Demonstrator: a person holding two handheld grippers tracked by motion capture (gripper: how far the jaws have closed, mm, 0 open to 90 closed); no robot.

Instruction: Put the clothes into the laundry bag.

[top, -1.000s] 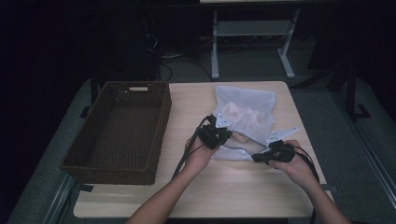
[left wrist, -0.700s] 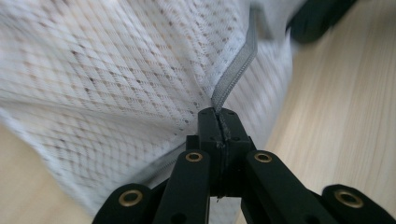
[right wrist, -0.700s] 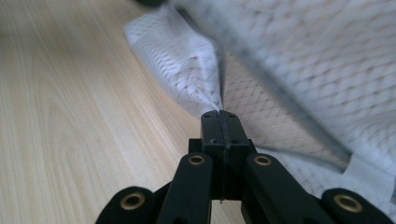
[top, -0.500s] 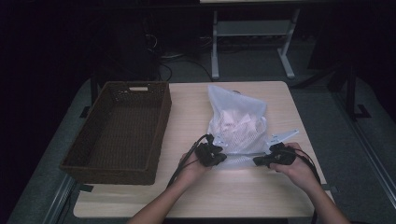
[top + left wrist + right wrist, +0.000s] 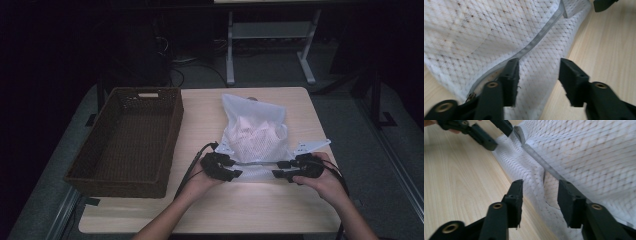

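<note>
A white mesh bag (image 5: 252,132) with pale cloth inside lies flat on the wooden table (image 5: 250,205), its grey zipper (image 5: 541,36) along the near edge. My left gripper (image 5: 232,172) stands at the bag's near left corner and my right gripper (image 5: 277,175) at its near right corner. Both pairs of jaws have just been opening. In the left gripper view, my left gripper (image 5: 539,62) is open over the mesh (image 5: 474,30) beside the zipper, pads not pressing. In the right gripper view, my right gripper (image 5: 540,183) is open astride the bag's hem (image 5: 586,150).
A dark wicker basket (image 5: 172,135) stands empty on the left side of the table, close to the bag. A white card or tag (image 5: 311,146) lies by the right hand. Bare wood runs along the near edge. A metal stand (image 5: 267,35) is on the floor behind.
The bag, held up by both shut grippers, has come down flat onto the table. Both hands moved toward the near edge, the left more, and both pairs of jaws have opened off the mesh.
</note>
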